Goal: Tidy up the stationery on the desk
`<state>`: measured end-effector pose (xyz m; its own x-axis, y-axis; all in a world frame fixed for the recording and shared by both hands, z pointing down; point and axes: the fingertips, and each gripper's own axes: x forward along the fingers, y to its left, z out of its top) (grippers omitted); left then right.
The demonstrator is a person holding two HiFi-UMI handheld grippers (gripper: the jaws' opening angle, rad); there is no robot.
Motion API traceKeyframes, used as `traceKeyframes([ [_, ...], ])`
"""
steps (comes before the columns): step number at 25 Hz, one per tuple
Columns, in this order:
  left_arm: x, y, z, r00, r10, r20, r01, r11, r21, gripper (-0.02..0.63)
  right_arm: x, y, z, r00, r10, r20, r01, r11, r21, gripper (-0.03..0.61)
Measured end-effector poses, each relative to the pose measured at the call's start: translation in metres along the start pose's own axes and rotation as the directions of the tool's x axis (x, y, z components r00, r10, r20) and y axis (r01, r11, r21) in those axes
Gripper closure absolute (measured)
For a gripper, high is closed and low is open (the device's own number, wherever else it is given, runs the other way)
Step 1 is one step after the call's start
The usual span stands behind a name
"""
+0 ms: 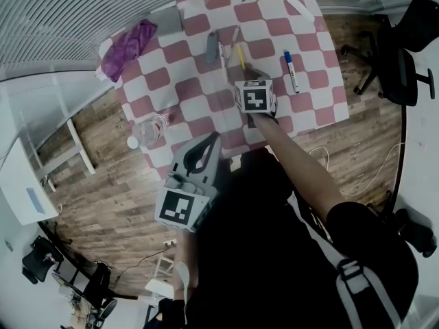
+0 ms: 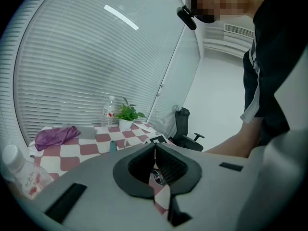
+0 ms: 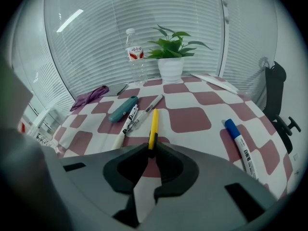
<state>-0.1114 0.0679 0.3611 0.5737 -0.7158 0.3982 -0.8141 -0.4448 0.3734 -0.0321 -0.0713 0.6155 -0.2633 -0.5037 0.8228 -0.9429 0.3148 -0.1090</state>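
One yellow pen (image 3: 153,121) end hides inside the clamped right gripper (image 3: 152,149).

I note a table under a red-and-white checked cloth (image 1: 185,88), with a crumpled purple cloth (image 1: 128,44) at its far left corner. A potted green plant (image 3: 171,69) and a red-labelled water bottle (image 3: 135,57) stand near each other along the far edge, and a second clear bottle (image 1: 145,132) is at the near left corner. Off the table I record a black office chair (image 1: 394,57) to the right, a wood-plank floor (image 1: 103,184) with a thin white cable (image 1: 370,177) on it, and white slatted blinds (image 1: 62,12).
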Motion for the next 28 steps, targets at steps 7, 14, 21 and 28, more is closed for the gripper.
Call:
traceKeyframes([
  [7, 0.016, -0.021, -0.001, 1.0, -0.027, 0.002, 0.027, 1.0, 0.013, 0.58, -0.017, -0.03, -0.012, 1.0, -0.005, -0.004, 0.005, 1.0, -0.019, 0.514],
  [14, 0.037, -0.049, -0.001, 0.998, -0.061, -0.001, 0.061, 0.998, 0.026, 0.58, -0.034, -0.073, -0.035, 0.999, -0.022, -0.039, 0.02, 0.999, -0.047, 0.514],
  [21, 0.049, -0.067, -0.007, 0.997, -0.062, -0.049, 0.065, 0.996, 0.057, 0.581, -0.051, -0.1, -0.05, 0.997, -0.032, -0.073, 0.025, 0.994, -0.103, 0.514],
  [28, 0.055, -0.086, -0.01, 0.997, -0.072, 0.001, 0.072, 0.997, 0.027, 0.581, -0.055, -0.111, -0.056, 0.997, -0.036, -0.073, 0.027, 0.993, -0.112, 0.514],
])
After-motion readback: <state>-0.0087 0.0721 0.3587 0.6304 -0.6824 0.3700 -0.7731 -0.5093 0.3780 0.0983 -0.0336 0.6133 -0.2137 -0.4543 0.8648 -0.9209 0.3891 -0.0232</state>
